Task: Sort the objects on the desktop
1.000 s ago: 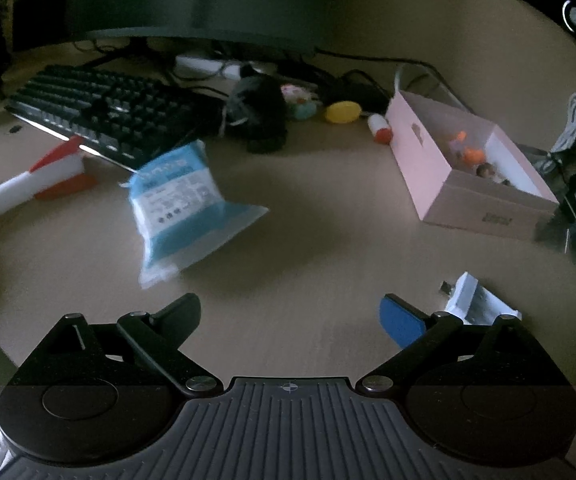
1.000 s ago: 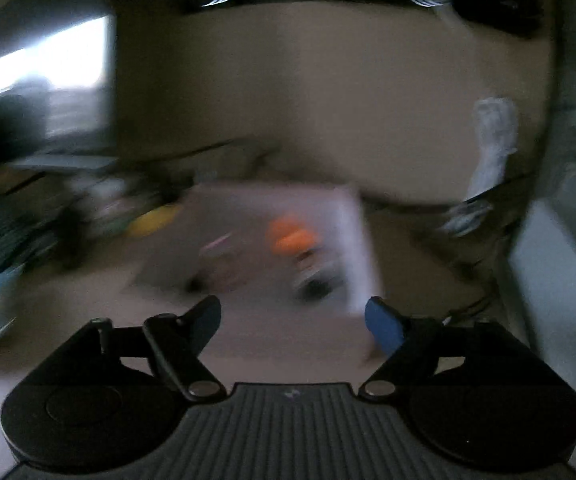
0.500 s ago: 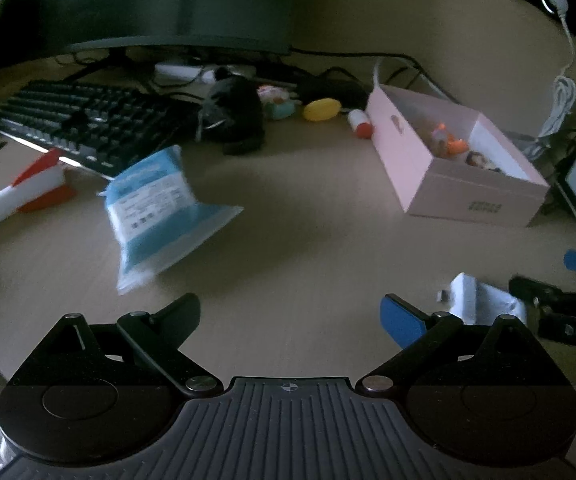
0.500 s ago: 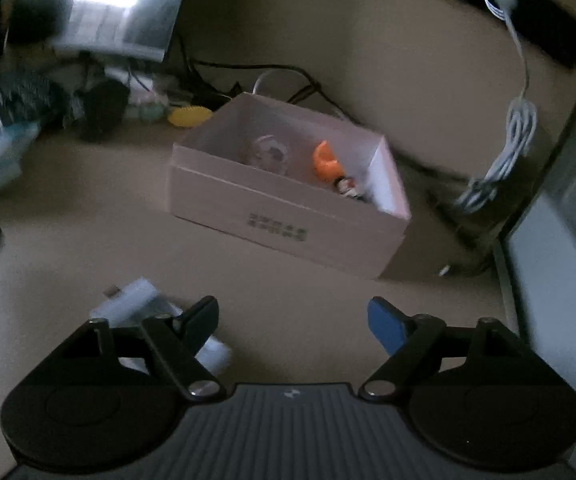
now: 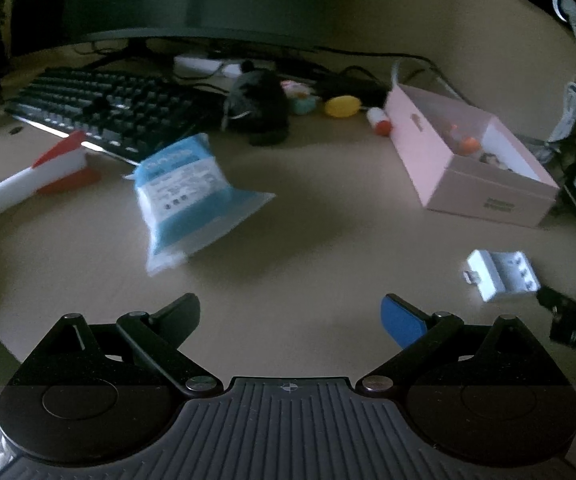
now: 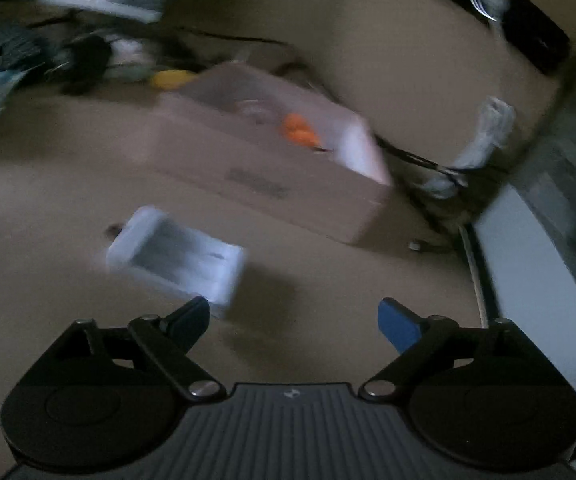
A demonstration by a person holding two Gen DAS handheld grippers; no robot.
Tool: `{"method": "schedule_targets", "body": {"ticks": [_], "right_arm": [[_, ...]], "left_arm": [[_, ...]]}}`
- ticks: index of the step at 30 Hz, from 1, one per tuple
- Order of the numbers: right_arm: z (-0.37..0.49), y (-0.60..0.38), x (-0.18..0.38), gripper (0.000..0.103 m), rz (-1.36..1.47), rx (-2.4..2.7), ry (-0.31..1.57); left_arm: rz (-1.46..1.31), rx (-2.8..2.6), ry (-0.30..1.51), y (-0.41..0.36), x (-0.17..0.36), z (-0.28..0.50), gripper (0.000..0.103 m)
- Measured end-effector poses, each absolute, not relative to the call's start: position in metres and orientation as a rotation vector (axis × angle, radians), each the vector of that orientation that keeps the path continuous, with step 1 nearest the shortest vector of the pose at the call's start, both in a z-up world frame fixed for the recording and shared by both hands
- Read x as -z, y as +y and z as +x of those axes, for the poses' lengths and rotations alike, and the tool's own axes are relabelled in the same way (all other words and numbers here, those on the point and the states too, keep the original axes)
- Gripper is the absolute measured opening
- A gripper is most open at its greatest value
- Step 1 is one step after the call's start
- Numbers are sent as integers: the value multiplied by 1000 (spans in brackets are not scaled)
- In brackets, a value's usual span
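Two hand-held grippers hang wide open and empty over the smooth tan tabletop [image 5: 308, 248]. Right hand-held gripper [image 6: 293, 314], jaws just opening further, hovers beside a white boxy plastic adapter [image 6: 176, 256], near the rectangular pink cardboard box [image 5: 484, 200]. Left hand-held gripper [image 5: 290, 314] faces a crinkly blue packet [image 5: 184, 196].

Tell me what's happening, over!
Right gripper open, jaws just been widening, empty. Left gripper open, empty. White adapter on desk, beside pink box. Nothing in the way.
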State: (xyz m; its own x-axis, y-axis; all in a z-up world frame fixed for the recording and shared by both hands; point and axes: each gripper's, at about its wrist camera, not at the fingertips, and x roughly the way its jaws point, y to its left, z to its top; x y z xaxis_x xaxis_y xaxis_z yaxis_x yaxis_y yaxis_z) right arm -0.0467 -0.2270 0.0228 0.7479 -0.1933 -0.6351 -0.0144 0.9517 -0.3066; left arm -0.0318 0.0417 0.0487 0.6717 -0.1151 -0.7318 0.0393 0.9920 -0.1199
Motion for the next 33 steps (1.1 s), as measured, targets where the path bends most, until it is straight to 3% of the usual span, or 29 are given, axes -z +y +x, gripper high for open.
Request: {"method": "schedule_targets", "body": {"ticks": [3, 6, 16, 19, 20, 33], "right_arm": [[-46, -238, -32, 101, -94, 24, 757], [-37, -228, -30, 103, 6, -59, 765], [-12, -174, -4, 103, -108, -11, 761], [-10, -180, -3, 100, -78, -29, 772], [-9, -182, -5, 91, -70, -37, 772], [-56, -186, -56, 91, -131, -105, 709]], "left_arm": [[-82, 115, 832, 37, -48, -34, 100], [-69, 119, 832, 39, -49, -37, 100], [-72, 61, 822, 71, -53, -46, 100], [-84, 47, 818, 79, -54, -44, 100], [-89, 43, 815, 82, -55, -43, 100], [-73, -139, 786, 87, -53, 55, 101]]}}
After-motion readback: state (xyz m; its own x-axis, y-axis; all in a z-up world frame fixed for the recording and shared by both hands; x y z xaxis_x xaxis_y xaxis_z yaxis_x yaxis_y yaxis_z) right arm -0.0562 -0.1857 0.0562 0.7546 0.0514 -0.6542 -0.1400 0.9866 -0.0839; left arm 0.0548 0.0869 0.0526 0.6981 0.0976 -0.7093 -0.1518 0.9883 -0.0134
